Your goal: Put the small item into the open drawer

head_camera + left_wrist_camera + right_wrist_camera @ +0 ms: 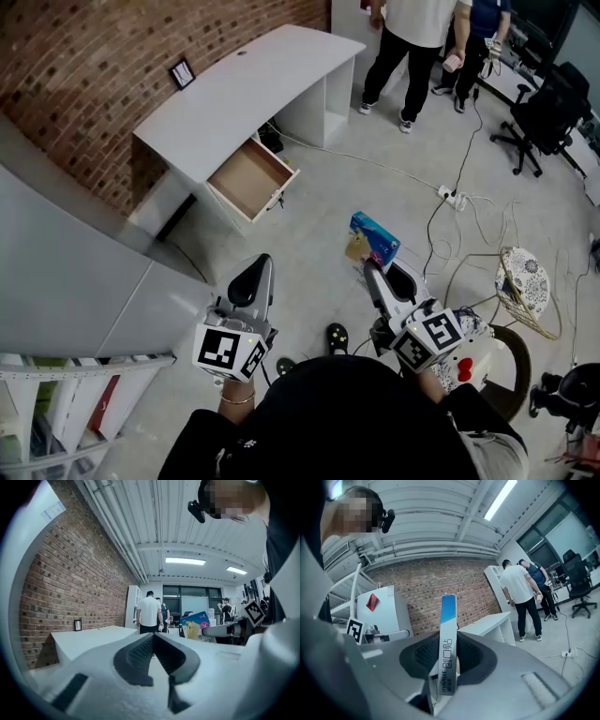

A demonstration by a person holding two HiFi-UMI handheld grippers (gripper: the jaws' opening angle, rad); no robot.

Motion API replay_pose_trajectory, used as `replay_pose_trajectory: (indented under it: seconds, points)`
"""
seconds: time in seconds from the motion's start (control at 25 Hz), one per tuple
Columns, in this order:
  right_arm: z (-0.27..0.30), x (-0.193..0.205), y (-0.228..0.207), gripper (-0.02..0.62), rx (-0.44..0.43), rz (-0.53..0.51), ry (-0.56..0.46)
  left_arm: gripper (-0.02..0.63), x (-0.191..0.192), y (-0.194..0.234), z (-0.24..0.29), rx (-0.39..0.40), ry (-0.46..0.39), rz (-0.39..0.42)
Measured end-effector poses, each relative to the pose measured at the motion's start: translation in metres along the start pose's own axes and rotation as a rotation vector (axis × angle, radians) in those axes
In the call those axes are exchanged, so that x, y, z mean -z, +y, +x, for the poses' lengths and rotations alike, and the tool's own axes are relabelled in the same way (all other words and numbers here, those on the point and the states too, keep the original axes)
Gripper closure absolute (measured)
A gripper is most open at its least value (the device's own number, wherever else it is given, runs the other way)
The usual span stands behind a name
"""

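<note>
The flat blue cardboard carton (373, 239), the small item, is clamped in your right gripper (371, 268). It is held in the air over the floor, well apart from the open wood-lined drawer (246, 174), on the side of the drawer's pulled-out front and nearer to you.

**Step in hand (judged): carry the carton to the drawer.**
- Walk the right gripper toward the drawer front, then over its rim.
- Do not loosen the jaws until the carton is above the bare drawer bottom.
- The carton is thin and gripped at its lower part only, so it will probably swing or slip if jolted. Move smoothly.
- Lower it before release rather than dropping it from above the drawer.

**Appearance of the carton.** In the right gripper view the carton (447, 641) stands upright and edge-on between the two dark pads, which press on its broad faces. The narrow side is pale with dark print, turning blue toward the top. The head view shows a blue face with a yellow figure.

**Surroundings.** The drawer protrudes from a white desk (253, 84) against a red brick wall (84, 66). The drawer appears empty.

The left gripper (262, 265) has its jaws together on nothing (153, 638) and is level beside the right one, also well short of the drawer.
</note>
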State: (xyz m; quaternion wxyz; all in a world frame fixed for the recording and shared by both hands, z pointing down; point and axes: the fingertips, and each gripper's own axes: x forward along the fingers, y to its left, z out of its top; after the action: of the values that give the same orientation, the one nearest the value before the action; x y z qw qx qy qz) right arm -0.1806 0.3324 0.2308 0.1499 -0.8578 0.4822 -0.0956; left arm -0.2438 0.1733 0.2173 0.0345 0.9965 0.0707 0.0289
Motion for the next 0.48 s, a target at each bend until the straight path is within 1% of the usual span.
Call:
replay_pose_trajectory:
  seconds: [0.2, 0.48]
  points:
    - [-0.010, -0.004, -0.023, 0.500, -0.001, 0.009, 0.004, 0.609, 0.003, -0.018, 0.016, 0.006, 0.012, 0.011]
    - [-0.014, -0.016, -0.047, 0.500, -0.012, -0.032, -0.004, 0.609, -0.001, -0.035, 0.039, 0.012, 0.007, 0.030]
